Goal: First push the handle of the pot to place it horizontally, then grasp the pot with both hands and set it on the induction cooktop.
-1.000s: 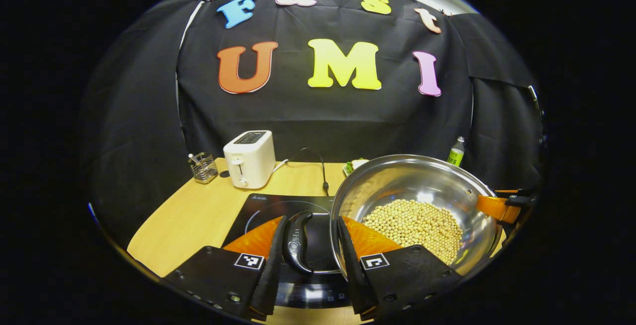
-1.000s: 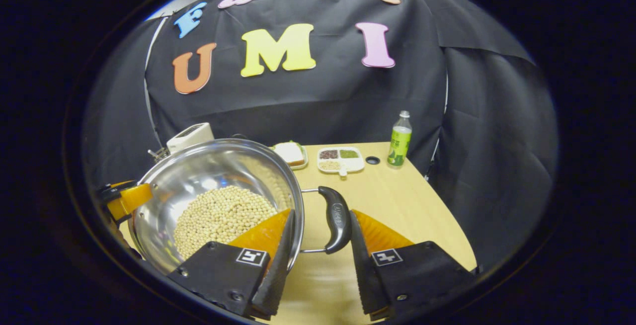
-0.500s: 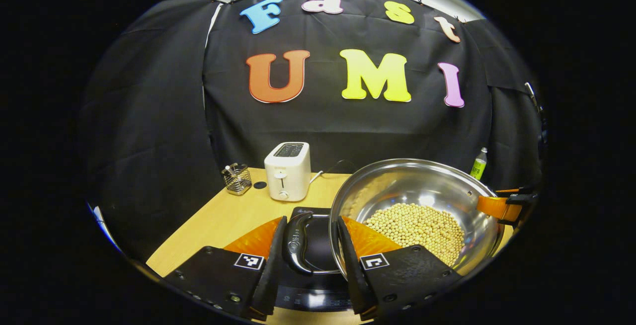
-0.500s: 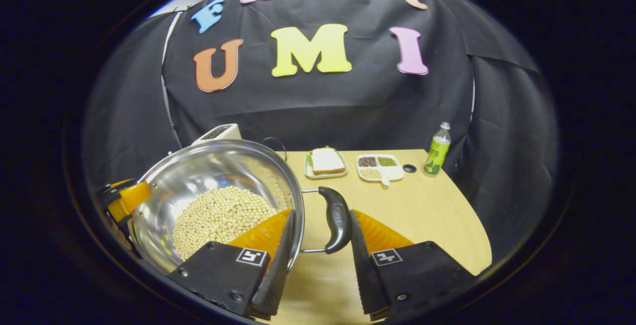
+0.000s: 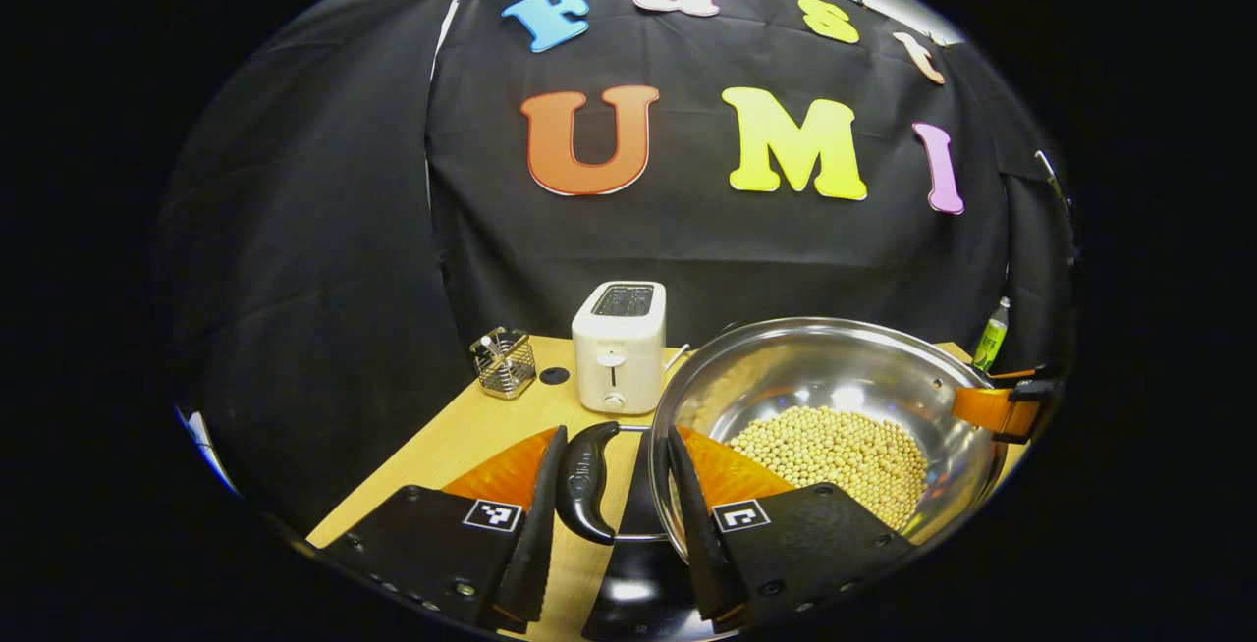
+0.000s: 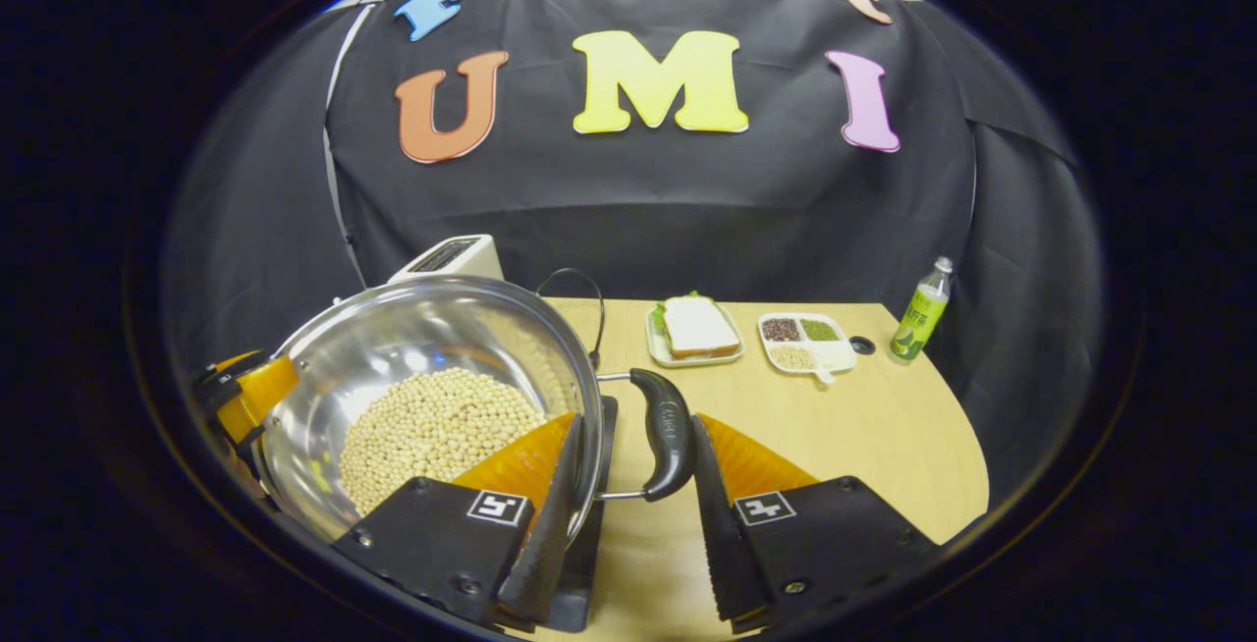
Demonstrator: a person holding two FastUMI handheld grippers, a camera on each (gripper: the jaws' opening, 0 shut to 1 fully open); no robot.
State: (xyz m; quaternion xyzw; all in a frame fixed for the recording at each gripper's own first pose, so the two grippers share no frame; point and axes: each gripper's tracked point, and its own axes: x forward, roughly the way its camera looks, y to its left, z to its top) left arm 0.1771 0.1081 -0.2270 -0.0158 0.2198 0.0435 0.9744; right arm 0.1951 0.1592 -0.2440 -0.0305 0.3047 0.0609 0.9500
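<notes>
Where the black cloth wall ends, a pale wooden table (image 6: 864, 426) begins, its far right edge curving round in the right gripper view. Along the back stand a white toaster (image 5: 620, 346), a wire basket (image 5: 503, 363), a plate with a sandwich (image 6: 695, 330), a divided tray (image 6: 808, 342) of dry goods and a green bottle (image 6: 921, 309).

Nearer, the shiny steel pot (image 5: 835, 377) is round and deep, part filled with small pale beans (image 5: 835, 451). It has a black curved handle at each side on wire loops. Beneath it shows the glossy black cooktop (image 5: 638, 578), whose edge also appears beside the pot in the right gripper view.

On the pot's left handle (image 5: 585, 480) the left gripper (image 5: 609, 505) has its black serrated fingers either side, one touching the handle's outer face and the other against the pot's wall; the grip looks closed on it. Around the right handle (image 6: 666, 431) the right gripper (image 6: 628, 495) does the same, one finger at the pot's rim, the other against the handle's outer side.

Right of the pot the table lies open up to the plate and tray; on the left a bare strip runs toward the basket.
</notes>
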